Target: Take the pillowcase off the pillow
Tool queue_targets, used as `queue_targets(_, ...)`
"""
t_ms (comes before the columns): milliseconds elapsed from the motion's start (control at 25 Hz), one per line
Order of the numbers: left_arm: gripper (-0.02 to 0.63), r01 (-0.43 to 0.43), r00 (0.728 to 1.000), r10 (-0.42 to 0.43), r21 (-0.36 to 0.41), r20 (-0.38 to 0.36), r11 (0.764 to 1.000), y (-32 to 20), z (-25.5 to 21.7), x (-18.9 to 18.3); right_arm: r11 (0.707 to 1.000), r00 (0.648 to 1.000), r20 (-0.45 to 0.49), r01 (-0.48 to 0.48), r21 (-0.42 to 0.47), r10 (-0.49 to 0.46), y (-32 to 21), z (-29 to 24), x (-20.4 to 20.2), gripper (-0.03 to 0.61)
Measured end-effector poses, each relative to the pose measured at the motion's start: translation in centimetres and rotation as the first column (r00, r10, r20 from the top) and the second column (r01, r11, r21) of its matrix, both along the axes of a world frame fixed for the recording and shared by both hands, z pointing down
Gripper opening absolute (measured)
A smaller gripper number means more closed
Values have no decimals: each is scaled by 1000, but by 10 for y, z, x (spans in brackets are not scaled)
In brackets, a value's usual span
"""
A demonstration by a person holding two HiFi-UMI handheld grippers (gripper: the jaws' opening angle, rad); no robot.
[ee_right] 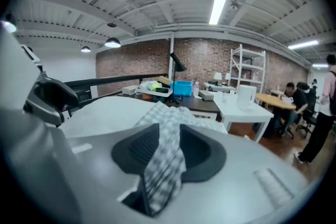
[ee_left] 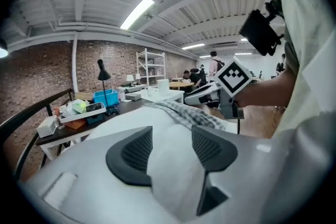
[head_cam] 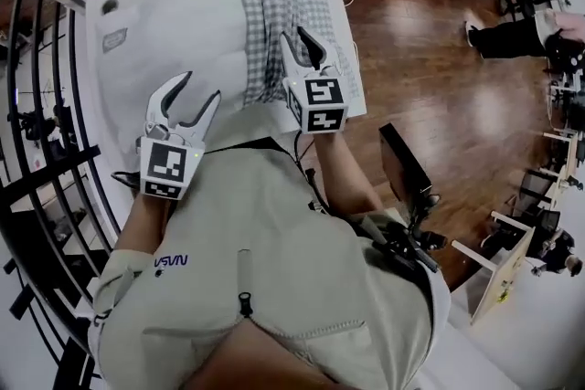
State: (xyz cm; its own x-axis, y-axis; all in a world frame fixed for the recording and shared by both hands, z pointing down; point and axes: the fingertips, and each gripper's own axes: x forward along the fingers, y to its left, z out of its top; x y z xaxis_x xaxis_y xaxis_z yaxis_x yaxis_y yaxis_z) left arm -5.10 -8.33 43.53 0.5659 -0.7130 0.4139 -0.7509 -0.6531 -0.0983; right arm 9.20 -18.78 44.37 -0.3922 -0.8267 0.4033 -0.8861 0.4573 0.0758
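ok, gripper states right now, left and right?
Left gripper: open, empty, above the pillow.
Right gripper: open, pillowcase between its jaws, not clamped.

Brick wall (ee_right: 210, 63) runs right across the back, and a long ceiling light (ee_right: 219, 2) glows overhead between the beams. Dark wooden floor (head_cam: 430, 59) below, a white table (ee_right: 231, 110) and white shelving rack (ee_right: 247, 68) over right, and a black railing (ee_right: 115, 80) on the left.
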Motion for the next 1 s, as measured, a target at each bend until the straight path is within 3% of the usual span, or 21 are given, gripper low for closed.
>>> queue_targets(120,250,-69,997,72,-87,30,994,20,33,27,998,1000,28,14,-68,-12,57,17,-5,124)
queue_targets(280,293,-80,991,101,-227,82,971,38,85,35,975,999,3,48,-216,-48,116,60,-10,124)
queue_targets(400,296,-57,982,99,-241,163,969,37,112,36,951,996,-44,57,-303,-74,134,95,-14,141)
queue_targets(440,285,-46,978,92,-234,188,971,35,117,35,945,995,-64,49,-323,-74,136,108,-16,146)
queue_targets(560,161,-17,971,66,-208,231,978,27,123,30,934,989,-129,17,-358,-68,127,142,-22,166)
queue_targets(640,89,-12,974,58,-202,219,979,24,118,28,941,984,-170,-4,-338,-57,116,149,-21,145)
queue_targets(720,40,-4,980,39,-177,195,984,18,106,24,954,981,-188,-18,-299,-40,106,142,-18,80)
queue_targets(1000,26,73,993,-72,-9,96,997,-20,24,-4,987,975,-206,-107,-121,80,87,77,16,32)
